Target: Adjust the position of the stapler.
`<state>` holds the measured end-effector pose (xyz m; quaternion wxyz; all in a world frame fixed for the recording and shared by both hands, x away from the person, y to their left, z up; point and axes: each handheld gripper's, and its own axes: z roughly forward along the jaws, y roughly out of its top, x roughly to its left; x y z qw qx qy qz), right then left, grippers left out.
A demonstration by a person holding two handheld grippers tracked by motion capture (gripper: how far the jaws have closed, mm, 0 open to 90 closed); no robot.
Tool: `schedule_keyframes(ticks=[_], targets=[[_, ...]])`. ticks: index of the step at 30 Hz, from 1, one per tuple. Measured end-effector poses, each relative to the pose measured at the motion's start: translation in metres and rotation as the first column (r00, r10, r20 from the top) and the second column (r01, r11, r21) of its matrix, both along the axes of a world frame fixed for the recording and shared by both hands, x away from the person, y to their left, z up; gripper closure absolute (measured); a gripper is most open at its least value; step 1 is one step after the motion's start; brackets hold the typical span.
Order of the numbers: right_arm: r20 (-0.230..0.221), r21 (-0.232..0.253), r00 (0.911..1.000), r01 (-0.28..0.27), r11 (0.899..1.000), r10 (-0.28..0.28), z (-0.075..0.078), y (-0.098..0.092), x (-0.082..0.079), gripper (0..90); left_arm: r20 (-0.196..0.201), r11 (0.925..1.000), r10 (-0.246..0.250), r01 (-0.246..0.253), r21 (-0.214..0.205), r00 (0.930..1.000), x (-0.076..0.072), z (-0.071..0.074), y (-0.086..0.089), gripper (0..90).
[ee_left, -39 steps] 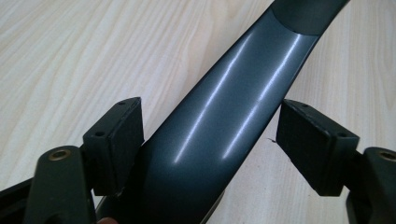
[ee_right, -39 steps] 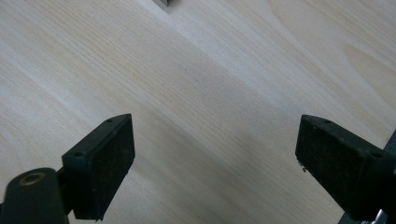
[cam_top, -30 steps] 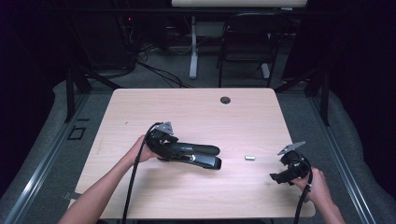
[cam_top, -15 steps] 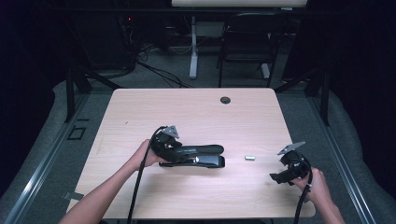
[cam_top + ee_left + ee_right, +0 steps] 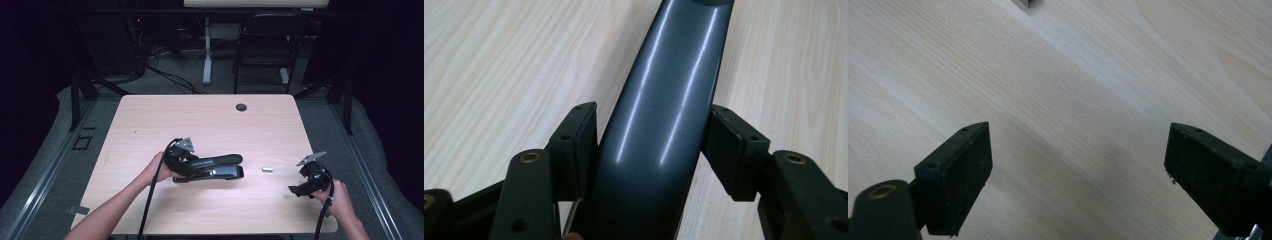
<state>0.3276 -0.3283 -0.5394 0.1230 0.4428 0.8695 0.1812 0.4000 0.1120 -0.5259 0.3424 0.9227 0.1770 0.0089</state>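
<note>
The left gripper (image 5: 651, 150) has its jaws set on either side of the rear of a black stapler (image 5: 664, 115); they have just been closing, and the left pad (image 5: 579, 145) lies against the glossy arm while the right pad (image 5: 734, 150) stands just beside it, so the grip looks not quite clenched. Seen from the high view, the stapler (image 5: 220, 167) lies on its base at the near middle of the wooden table (image 5: 210, 115), its nose pointing right, with the left gripper (image 5: 182, 162) at its left end. It is likely a stiff, fairly heavy tool with a smooth, rounded top that could slip between flat pads, and its arm hinges at the back, so a hold low around the rear, where arm and base meet, seems safer than one on the springy front. To its right, apart from it, lies a small silvery strip of staples (image 5: 267, 169). Farther right, near the table's near edge, the right gripper (image 5: 295, 190) rests released, its pads (image 5: 955, 175) wide apart over bare wood, grasping nothing.
</note>
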Motion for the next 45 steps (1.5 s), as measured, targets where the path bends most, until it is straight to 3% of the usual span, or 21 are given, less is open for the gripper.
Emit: schedule_keyframes(ticks=[3,7,9,10,13,17,19,21,34,37,39,45], targets=[[0.0,0.001,1.0,0.0,1.0,0.0,0.0,0.0,0.0,11.4,0.021,0.9997,-0.015,0.015,0.022,0.9997,-0.001,0.001,-0.001,42.3],[0.0,0.008,1.0,0.0,1.0,0.0,0.0,0.0,0.0,11.4,-0.01,0.9998,-0.021,0.021,0.001,0.9997,0.003,0.0,-0.003,41.7],[0.0,0.007,1.0,0.0,1.0,-0.001,0.0,0.0,0.0,11.4,-0.02,0.9998,-0.02,0.019,-0.01,0.9996,0.005,-0.001,-0.008,40.6],[0.0,0.007,1.0,0.001,1.0,-0.001,0.0,0.0,0.0,11.4,-0.008,0.9997,-0.022,0.022,0.005,0.9997,0.005,0.0,-0.014,38.4],[-0.002,0.0,1.0,-0.004,1.0,0.004,0.001,-0.001,0.0,11.4,0.006,0.9987,-0.047,0.047,-0.016,0.9989,0.006,0.005,-0.03,36.9],[-0.001,-0.006,1.0,-0.001,1.0,0.001,0.001,-0.002,0.0,11.4,0.016,0.9962,-0.081,0.082,-0.028,0.9966,0.004,0.012,-0.049,40.9],[-0.005,-0.008,1.0,-0.001,1.0,0.0,0.001,-0.002,0.0,11.4,0.05,0.9962,-0.087,0.086,0.009,0.995,0.003,0.014,-0.054,44.8],[-0.005,-0.007,1.0,-0.001,1.0,0.001,0.001,-0.002,-0.001,11.4,0.044,0.9958,-0.091,0.091,-0.001,0.9949,0.005,0.014,-0.054,50.7],[-0.009,0.007,0.9999,-0.006,1.0,0.006,-0.002,0.002,0.001,11.5,0.009,0.9795,-0.198,0.198,-0.036,0.9802,0.008,0.013,-0.05,58.4],[-0.013,-0.006,0.9998,-0.013,1.0,0.012,-0.002,0.002,0.001,11.4,0.012,0.9736,-0.224,0.225,-0.041,0.9745,0.007,0.013,-0.052,58.4],[-0.016,-0.015,0.9998,-0.012,1.0,0.012,-0.001,0.003,0.001,11.5,0.003,0.9654,-0.258,0.257,-0.041,0.9663,0.006,0.013,-0.053,58.4],[-0.012,-0.007,0.9999,-0.01,1.0,0.01,-0.001,0.003,0.001,11.5,0.004,0.9609,-0.273,0.272,-0.05,0.9621,0.003,0.012,-0.056,58.3]])
